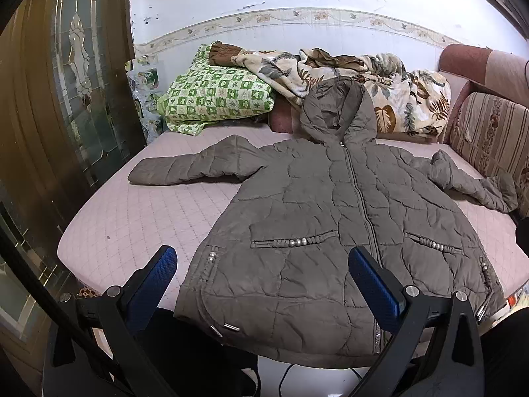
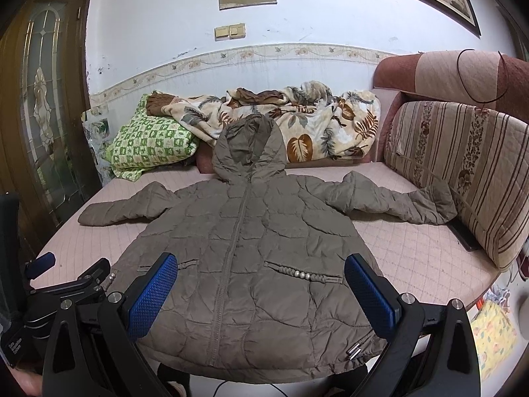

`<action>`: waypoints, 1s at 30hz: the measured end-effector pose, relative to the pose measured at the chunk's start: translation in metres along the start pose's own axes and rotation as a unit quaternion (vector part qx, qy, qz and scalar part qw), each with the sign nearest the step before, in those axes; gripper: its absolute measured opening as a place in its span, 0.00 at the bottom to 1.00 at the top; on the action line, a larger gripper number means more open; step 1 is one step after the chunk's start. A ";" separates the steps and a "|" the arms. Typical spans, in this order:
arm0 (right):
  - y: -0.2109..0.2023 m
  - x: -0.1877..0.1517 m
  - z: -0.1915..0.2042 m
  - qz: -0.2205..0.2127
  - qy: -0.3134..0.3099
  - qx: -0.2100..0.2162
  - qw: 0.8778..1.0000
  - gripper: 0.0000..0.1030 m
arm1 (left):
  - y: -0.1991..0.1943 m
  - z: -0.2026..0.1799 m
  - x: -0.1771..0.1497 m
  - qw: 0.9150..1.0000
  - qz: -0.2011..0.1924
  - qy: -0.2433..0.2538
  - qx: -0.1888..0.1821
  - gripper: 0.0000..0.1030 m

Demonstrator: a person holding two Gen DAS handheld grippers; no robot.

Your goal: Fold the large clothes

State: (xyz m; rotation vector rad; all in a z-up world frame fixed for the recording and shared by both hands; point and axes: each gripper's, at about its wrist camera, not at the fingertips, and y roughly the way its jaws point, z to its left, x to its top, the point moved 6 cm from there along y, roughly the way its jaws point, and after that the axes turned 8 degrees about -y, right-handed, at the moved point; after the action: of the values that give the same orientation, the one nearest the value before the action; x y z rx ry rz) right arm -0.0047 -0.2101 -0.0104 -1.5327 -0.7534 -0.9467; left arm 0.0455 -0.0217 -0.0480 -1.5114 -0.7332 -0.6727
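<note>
We look from both wrists along the fingers, from the near edge of the bed [image 1: 109, 218] toward the far wall [image 2: 165, 33]; our left view sits close over the coat's [image 1: 297, 231] left hem; our right view stands further right, taking in the striped cushion [image 2: 463, 172]; both share coat, pillow [image 1: 211, 99] and blanket [image 2: 314, 115]; our right view also catches the left gripper [image 2: 71, 266] at its left edge.

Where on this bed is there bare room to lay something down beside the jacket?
Bare pink mattress lies below the jacket's left-side sleeve, toward the door. A second patch lies between the jacket body and the striped cushion. The far end is crowded: green checked pillow, leaf-print blanket, hood.
</note>
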 end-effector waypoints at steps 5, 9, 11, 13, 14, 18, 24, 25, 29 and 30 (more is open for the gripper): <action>0.010 -0.003 -0.006 0.017 -0.015 -0.008 1.000 0.99 | 0.002 -0.003 0.000 0.999 0.042 0.020 0.009 1.00; 0.016 -0.007 -0.009 0.007 -0.014 0.005 1.000 0.99 | 0.007 -0.006 -0.001 0.998 0.047 0.039 0.013 1.00; 0.022 -0.008 -0.010 0.012 -0.015 0.006 1.000 0.99 | 0.012 -0.008 -0.003 0.998 0.031 0.044 0.014 1.00; 0.025 -0.010 -0.011 0.027 -0.005 -0.001 1.000 0.99 | 0.018 -0.009 -0.004 0.998 0.026 0.052 0.016 1.00; 0.028 -0.011 -0.012 0.031 -0.003 -0.001 1.000 0.99 | 0.022 -0.010 -0.004 0.998 0.027 0.054 0.016 1.00; 0.041 -0.013 -0.022 0.049 0.004 -0.008 0.999 0.99 | 0.036 -0.015 0.007 0.998 0.008 0.058 0.000 1.00; 0.072 -0.015 -0.083 0.085 0.070 -0.021 0.994 0.99 | 0.086 -0.010 0.074 0.999 -0.020 0.031 0.002 1.00; 0.075 -0.016 -0.097 0.093 0.085 -0.028 0.992 0.99 | 0.102 -0.012 0.090 0.999 -0.026 0.027 -0.001 1.00; 0.094 -0.025 -0.162 0.134 0.193 -0.024 0.972 0.99 | 0.166 -0.019 0.116 1.000 0.009 0.015 -0.026 1.00; 0.097 -0.028 -0.175 0.141 0.224 -0.024 0.964 0.99 | 0.181 -0.017 0.116 1.000 0.014 0.003 -0.028 1.00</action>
State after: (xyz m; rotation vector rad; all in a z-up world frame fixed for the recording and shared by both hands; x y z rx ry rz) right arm 0.0371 -0.3977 -0.0722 -1.3513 -0.1853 -1.0476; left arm 0.2593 -0.0381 -0.0702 -1.5667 -0.6922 -0.6816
